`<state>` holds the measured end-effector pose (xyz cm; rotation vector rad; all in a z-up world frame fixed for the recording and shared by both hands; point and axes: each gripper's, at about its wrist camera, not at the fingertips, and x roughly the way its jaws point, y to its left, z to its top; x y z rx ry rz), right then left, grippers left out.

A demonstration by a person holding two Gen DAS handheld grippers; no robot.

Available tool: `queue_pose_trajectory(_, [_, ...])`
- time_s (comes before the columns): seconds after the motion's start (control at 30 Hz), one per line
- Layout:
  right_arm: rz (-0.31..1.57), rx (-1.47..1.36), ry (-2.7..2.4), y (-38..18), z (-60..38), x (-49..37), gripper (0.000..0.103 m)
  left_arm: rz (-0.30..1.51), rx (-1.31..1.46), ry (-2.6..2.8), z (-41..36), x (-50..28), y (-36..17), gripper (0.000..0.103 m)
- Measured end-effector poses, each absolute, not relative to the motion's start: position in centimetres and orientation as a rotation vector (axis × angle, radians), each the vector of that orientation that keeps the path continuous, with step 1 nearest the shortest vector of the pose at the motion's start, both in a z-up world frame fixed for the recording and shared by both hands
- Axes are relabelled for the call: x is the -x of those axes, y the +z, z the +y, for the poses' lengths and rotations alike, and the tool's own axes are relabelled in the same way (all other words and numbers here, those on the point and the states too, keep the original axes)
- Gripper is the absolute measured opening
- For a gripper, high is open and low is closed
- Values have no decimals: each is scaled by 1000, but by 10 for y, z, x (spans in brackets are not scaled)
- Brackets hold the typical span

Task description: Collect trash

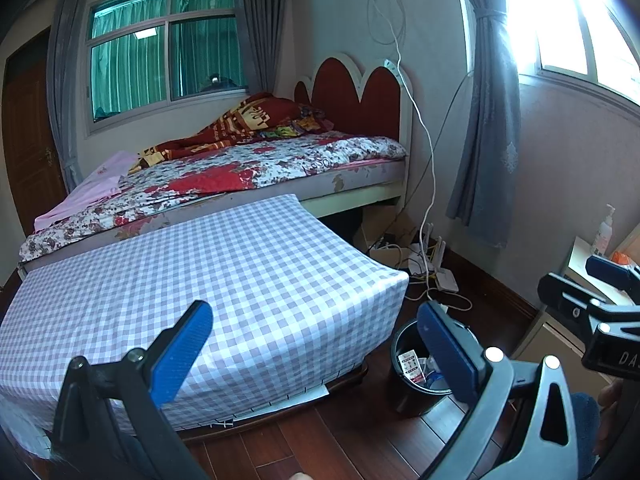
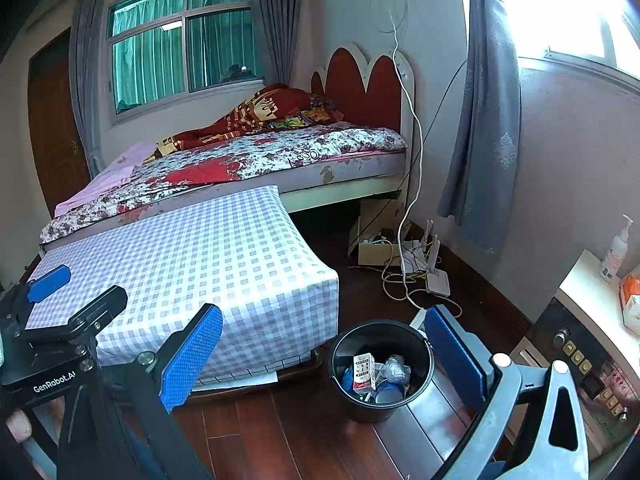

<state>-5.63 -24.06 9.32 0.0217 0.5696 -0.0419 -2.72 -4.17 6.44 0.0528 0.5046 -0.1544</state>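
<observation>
Nearest each camera, both hand-held grippers hover above the dark reddish wooden plank floor (image 2: 304,432). The left gripper (image 1: 316,344) has its blue-padded fingers (image 1: 182,354) spread wide with nothing between them; the right gripper (image 2: 320,354) is likewise spread and empty. Just beyond, on the floor, stands a round black plastic bin (image 2: 380,404) holding trash: a small white and red carton (image 2: 363,372), crumpled clear plastic wrap (image 2: 394,369) and a blue item. Beside the bin, to its left, is a low table draped in lilac and white checked cloth (image 2: 208,264). Behind it lies a bed with a floral quilt (image 2: 256,156) and red scalloped headboard (image 2: 368,84). White cables and a router (image 2: 438,282) lie tangled near the wall.
</observation>
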Motion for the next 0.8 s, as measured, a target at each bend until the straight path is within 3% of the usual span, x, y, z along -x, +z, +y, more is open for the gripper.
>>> queue_pose_trajectory(0.8, [567, -25, -38, 92, -243, 60, 102, 510, -52, -159, -40, 27, 63, 102])
